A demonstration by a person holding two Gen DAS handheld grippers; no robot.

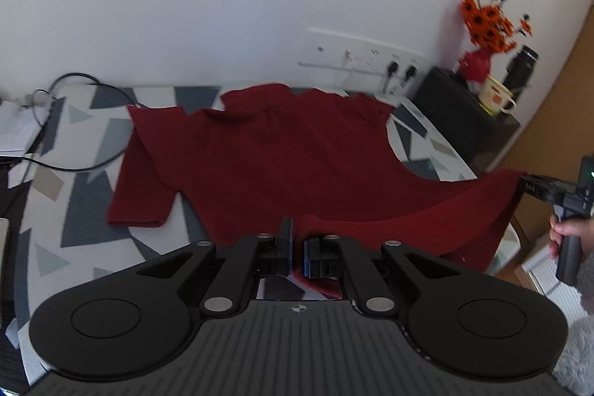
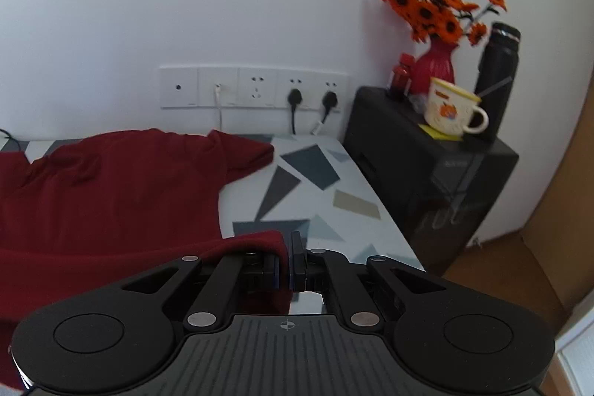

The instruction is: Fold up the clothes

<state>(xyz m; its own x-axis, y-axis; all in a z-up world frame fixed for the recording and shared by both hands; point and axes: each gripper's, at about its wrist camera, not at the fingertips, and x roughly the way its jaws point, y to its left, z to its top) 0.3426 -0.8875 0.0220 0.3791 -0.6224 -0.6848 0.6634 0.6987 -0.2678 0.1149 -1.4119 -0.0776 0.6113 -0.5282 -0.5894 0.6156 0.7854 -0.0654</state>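
Both the left gripper (image 1: 296, 249) and right gripper (image 2: 289, 257) have jaws clamped on the red shirt's (image 1: 282, 154) hem; ahead of them it lies spread on the bench (image 2: 315, 195), no fold made yet.

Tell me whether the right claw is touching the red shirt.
Touching. In the right wrist view the right claw is shut on the hem corner of the red shirt, with red cloth pinched between its jaws.

surface: patterned table (image 1: 74, 195); on it: red shirt (image 1: 267, 154); black cable (image 1: 67, 167)
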